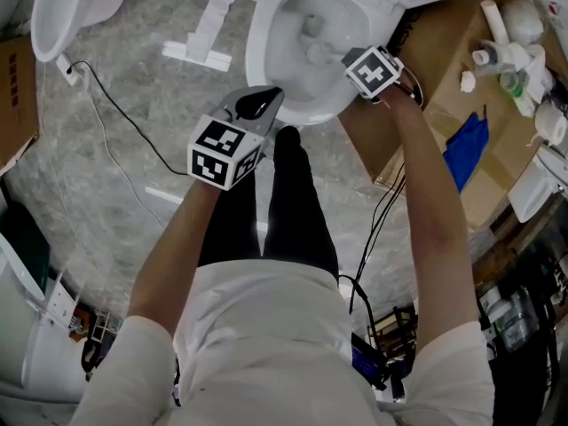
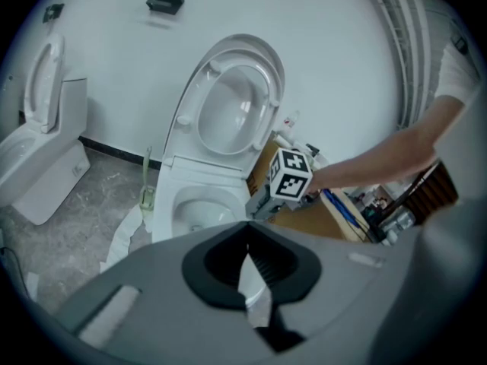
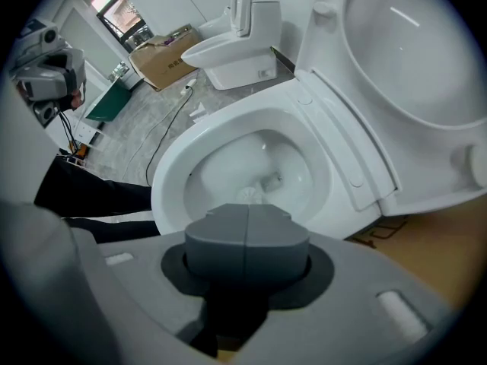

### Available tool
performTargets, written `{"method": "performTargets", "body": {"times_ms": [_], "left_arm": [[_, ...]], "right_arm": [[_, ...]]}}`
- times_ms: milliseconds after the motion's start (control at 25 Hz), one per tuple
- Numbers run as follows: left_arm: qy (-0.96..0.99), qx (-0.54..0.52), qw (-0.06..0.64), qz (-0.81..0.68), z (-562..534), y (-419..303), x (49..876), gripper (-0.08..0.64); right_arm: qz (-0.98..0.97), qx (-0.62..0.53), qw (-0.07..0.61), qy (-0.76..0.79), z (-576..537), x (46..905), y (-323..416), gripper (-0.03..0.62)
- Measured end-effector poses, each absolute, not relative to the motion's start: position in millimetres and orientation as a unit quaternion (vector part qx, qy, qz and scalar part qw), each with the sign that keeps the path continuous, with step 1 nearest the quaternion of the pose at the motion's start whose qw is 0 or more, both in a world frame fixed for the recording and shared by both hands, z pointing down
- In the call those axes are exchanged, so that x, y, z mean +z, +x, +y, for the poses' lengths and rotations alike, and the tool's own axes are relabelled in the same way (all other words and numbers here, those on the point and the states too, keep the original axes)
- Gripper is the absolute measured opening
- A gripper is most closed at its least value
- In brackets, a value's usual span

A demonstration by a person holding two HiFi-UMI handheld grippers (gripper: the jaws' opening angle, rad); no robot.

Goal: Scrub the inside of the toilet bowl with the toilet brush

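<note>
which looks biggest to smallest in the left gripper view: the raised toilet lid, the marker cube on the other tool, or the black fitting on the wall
1. raised toilet lid, clearly largest
2. marker cube, helped by being nearer the camera
3. black wall fitting, smallest, though it's farther off

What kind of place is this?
Likely a workshop or storeroom, not a bathroom: the open toilet has a second toilet standing nearby, with cardboard and a loose cable on the floor.

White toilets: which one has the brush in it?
The white ceramic toilet beneath the right gripper; its bowl holds the white toilet brush. The other toilet stands apart.
</note>
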State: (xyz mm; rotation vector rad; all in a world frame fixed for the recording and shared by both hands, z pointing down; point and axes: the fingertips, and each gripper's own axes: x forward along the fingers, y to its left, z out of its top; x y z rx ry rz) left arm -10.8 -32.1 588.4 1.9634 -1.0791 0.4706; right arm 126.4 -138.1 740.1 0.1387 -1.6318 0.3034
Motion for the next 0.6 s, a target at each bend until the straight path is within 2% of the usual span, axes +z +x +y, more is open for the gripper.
{"method": "performTargets", "body": {"times_ms": [320, 600], "left_arm": [[0.779, 0.185, 0.412, -0.436, -34, -17, 585, -0.006], [0.775, 0.192, 0.412, -0.439, -30, -26, 585, -0.006]], "right_arm": [[-0.718, 0.122, 0.676, 0.111, -194, 725, 135, 0.143], [-0.741, 0.086, 0.652, 0.136, -224, 716, 93, 0.143]]}}
